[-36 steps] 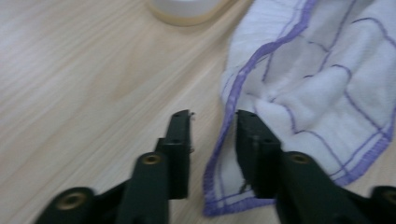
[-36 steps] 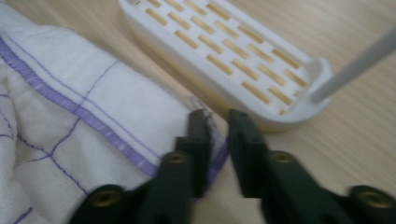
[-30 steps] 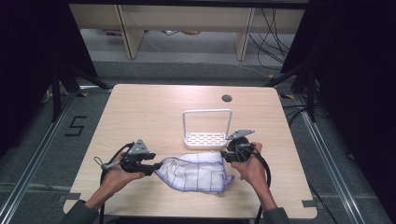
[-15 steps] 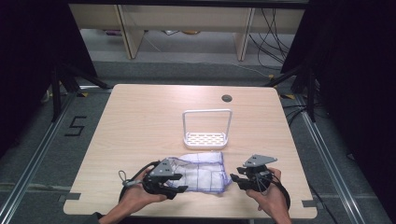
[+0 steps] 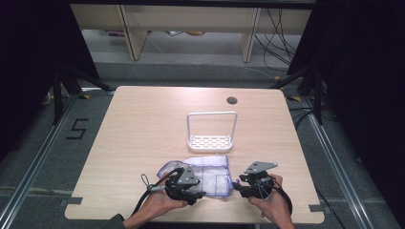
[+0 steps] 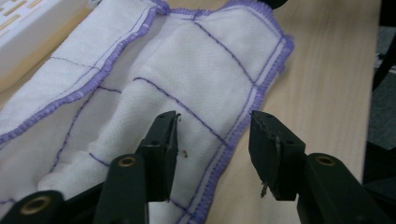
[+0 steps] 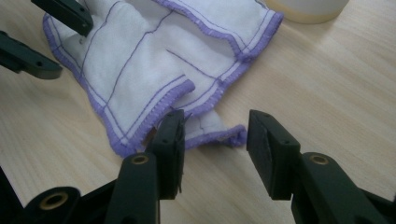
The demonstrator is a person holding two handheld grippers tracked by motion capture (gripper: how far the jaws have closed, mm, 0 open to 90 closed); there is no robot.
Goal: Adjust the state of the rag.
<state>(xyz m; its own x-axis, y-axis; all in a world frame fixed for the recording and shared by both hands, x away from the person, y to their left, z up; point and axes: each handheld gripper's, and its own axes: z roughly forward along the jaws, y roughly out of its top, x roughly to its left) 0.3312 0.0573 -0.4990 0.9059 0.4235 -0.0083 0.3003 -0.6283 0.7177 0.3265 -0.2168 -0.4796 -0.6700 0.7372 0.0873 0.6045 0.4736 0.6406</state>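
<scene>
White cloth (image 5: 207,174) with purple stitching, lying rumpled at the near edge of the table (image 5: 143,124), just near of the white rack (image 5: 211,141). Left gripper (image 6: 212,135), jaws spread, is poised over the cloth's hem; right gripper (image 7: 215,140), jaws spread, at its right corner. A shallow pinch may catch one layer only, so the fold could slip

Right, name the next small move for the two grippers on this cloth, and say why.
Probably close both on the cloth hem: the left gripper stands open astride the purple edge, and the right gripper is open at a folded corner, neither gripping.
</scene>
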